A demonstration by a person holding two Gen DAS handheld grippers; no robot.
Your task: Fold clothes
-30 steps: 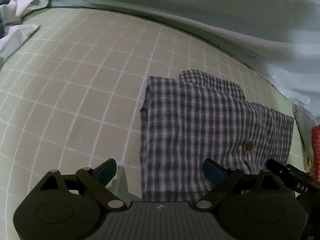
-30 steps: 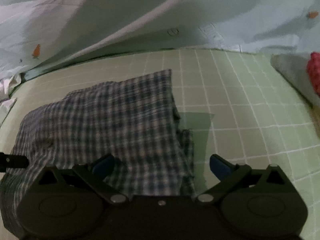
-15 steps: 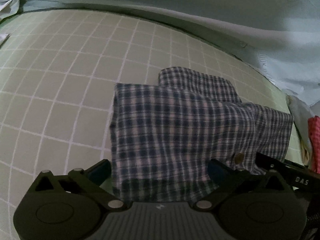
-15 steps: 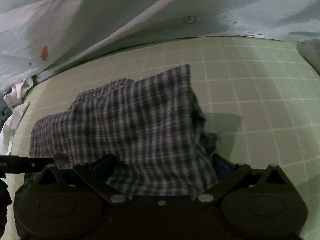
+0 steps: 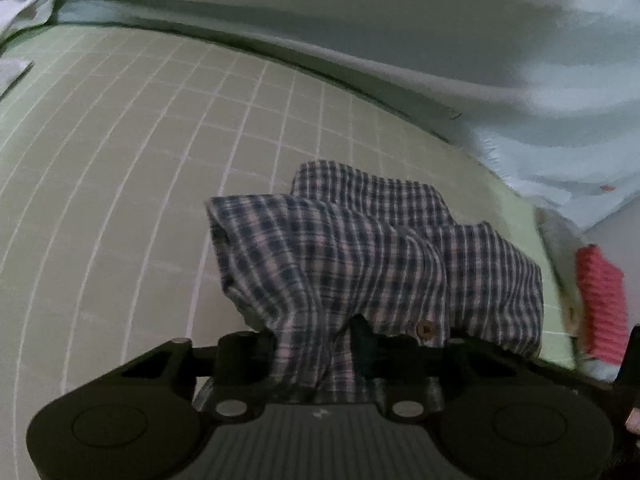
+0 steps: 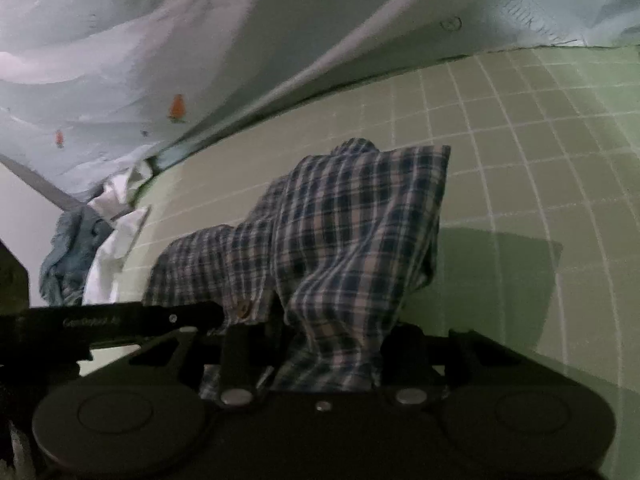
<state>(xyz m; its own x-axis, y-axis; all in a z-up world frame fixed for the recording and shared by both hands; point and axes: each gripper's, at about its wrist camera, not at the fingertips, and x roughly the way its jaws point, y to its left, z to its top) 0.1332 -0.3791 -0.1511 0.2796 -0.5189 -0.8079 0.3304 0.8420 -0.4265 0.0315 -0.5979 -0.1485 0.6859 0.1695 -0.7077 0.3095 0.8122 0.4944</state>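
Left claw (image 5: 316, 344): jaws closing, near hem of plaid shirt (image 5: 360, 248) bunched between them, pads pressing cloth. Right claw (image 6: 320, 344): same, closing on near hem further right. Shirt runs away from both claws toward far side, long axis left-right, far part resting on green grid bed sheet (image 5: 120, 160). Likely next: carry near edge far, onto far edge. 2 claws level, neither nearer.
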